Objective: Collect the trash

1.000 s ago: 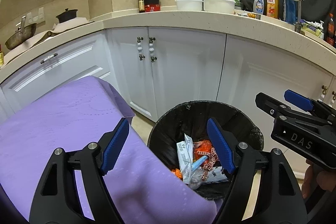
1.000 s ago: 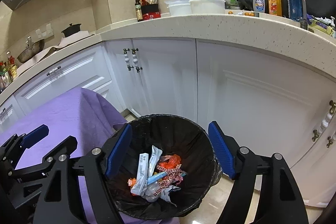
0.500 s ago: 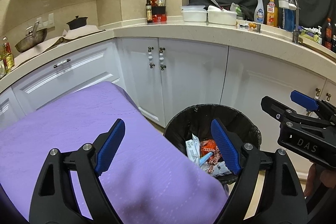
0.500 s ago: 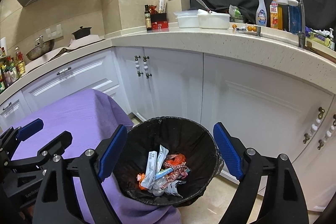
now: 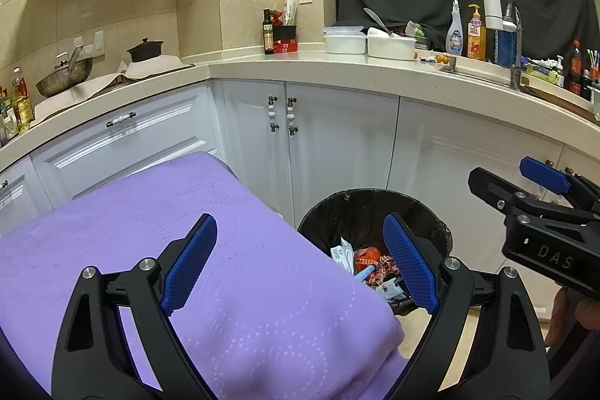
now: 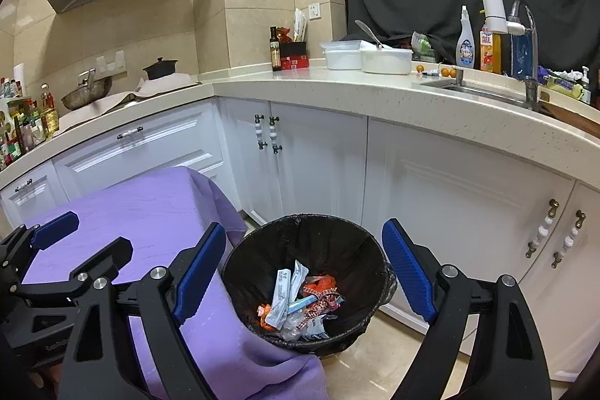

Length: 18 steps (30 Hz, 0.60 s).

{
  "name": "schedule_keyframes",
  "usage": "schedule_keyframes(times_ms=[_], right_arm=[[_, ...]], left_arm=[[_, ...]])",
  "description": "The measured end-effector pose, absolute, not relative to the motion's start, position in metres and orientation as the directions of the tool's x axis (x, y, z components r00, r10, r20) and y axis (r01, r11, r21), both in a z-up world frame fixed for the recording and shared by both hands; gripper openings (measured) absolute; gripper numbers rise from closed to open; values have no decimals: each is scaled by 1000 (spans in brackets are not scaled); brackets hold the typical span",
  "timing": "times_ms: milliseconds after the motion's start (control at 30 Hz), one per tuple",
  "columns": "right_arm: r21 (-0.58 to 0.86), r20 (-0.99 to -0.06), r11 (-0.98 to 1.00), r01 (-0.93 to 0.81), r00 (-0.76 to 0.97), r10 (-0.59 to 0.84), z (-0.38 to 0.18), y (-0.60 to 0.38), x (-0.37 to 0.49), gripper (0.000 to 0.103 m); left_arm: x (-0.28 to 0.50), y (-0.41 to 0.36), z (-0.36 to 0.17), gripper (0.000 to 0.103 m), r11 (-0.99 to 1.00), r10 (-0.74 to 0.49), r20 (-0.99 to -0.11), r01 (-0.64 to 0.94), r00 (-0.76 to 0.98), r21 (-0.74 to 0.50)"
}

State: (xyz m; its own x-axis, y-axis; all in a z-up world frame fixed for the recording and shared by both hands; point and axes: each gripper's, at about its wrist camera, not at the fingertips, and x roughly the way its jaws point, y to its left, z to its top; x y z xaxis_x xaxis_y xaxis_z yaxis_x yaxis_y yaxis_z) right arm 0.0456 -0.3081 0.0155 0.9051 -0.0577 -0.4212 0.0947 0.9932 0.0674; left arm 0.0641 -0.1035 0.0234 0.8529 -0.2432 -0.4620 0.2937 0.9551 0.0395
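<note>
Right wrist view: right gripper [image 6: 303, 278] is held wide apart, nothing gripped.
Left gripper [image 5: 300, 261]: spread wide, nothing held.
Trash bin [image 6: 339, 238]: lower centre, black-lined.
Trash [image 6: 296, 298]: piled inside.
Purple cloth [image 5: 150, 212]: lower left, beside the bin.

The bin [image 6: 305, 282] is round and black, with a black bag lining it. It stands upright on the floor, just beside the purple cloth. Its top is open. Down at the bottom lies the trash [image 6: 298, 300] in a small loose pile: white wrappers, orange scraps, a blue stick and a red-and-white checked ribbon. From the left wrist view, the bin [image 5: 369, 208] is partly hidden, and only some of the trash [image 5: 369, 261] shows.
</note>
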Motion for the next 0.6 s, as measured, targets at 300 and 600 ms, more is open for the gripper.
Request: schedule_keyframes(times_ms=[300, 600], right_arm=[[64, -415, 992, 110, 907, -74, 17, -310, 34, 83], [58, -423, 991, 121, 902, -85, 16, -312, 35, 83]], left_arm=[[53, -100, 27, 88, 955, -248, -454, 294, 855, 31], [55, -107, 26, 88, 954, -251, -460, 299, 852, 32]])
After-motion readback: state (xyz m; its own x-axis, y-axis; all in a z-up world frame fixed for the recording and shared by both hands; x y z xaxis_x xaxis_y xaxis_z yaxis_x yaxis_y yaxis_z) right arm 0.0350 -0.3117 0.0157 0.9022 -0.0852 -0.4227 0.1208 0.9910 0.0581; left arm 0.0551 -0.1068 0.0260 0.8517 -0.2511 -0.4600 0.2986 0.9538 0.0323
